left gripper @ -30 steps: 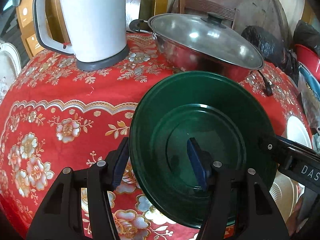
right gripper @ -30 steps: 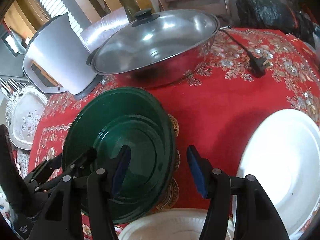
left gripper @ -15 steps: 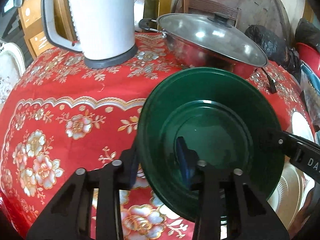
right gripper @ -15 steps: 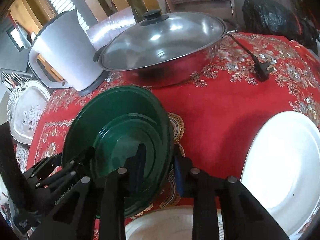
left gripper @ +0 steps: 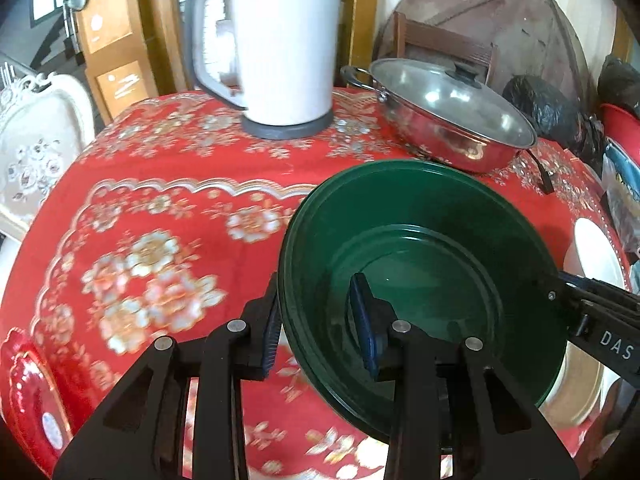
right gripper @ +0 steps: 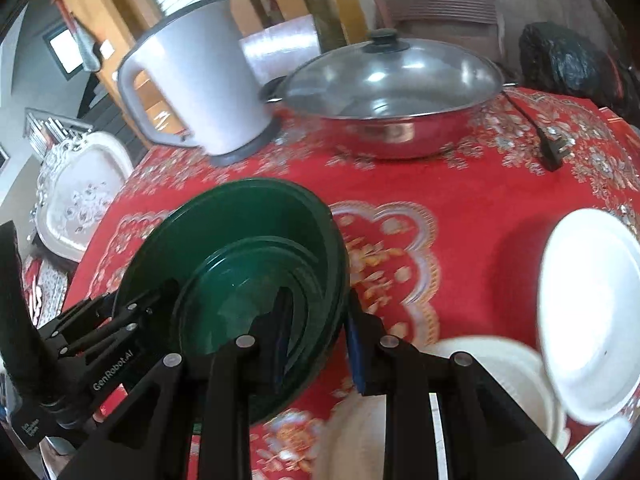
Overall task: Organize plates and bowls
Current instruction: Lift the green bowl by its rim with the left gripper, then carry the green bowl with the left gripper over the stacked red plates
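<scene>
The left tool (left gripper: 318,330) has just closed its jaws on the near left rim of the green bowl (left gripper: 424,264), one pad outside the wall and one inside. The right tool (right gripper: 316,332) has likewise just closed on the bowl's opposite rim, so the bowl hangs tilted between the two above the red flowered surface (left gripper: 168,208). In the left wrist view the right tool's arm bears the white letters "DAS", cut off at the frame edge. In the right wrist view the left tool's arm reads "GenRobot.AI"; a smaller label below it is too small to read. A white kettle (left gripper: 288,40) and a lidded steel pan (left gripper: 448,116) stand behind; white plates (right gripper: 592,312) lie to the right.
</scene>
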`<move>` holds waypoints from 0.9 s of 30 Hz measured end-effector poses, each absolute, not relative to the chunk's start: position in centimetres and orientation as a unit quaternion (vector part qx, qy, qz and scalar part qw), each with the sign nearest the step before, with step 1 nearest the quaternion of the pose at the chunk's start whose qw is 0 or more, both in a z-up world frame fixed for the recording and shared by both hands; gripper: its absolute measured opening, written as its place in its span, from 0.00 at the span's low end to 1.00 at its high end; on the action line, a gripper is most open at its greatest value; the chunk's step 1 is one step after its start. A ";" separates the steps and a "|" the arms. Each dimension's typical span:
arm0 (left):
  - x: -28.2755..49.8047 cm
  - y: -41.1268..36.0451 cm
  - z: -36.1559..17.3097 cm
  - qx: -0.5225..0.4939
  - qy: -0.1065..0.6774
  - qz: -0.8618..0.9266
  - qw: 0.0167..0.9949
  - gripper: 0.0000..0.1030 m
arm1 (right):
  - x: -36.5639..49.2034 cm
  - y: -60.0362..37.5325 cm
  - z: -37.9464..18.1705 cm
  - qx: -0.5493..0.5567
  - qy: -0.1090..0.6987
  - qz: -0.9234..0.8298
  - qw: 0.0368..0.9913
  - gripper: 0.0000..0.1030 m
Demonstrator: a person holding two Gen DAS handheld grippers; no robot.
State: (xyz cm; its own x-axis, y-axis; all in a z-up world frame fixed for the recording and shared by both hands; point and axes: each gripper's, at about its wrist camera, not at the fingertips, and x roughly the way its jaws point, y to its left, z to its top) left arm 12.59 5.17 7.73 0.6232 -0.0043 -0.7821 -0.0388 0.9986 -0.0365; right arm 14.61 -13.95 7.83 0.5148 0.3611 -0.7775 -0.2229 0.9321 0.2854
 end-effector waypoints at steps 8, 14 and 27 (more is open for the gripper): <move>9.1 8.0 8.5 -0.029 0.424 0.031 0.904 0.32 | 11.6 -10.9 8.2 0.062 0.459 0.193 0.865 0.24; 6.9 9.7 8.8 -0.036 0.419 0.038 0.906 0.32 | 9.5 -9.2 8.3 0.056 0.461 0.205 0.862 0.24; 1.8 13.9 10.7 -0.049 0.393 0.069 0.916 0.32 | 5.9 -5.3 9.9 0.030 0.445 0.233 0.864 0.24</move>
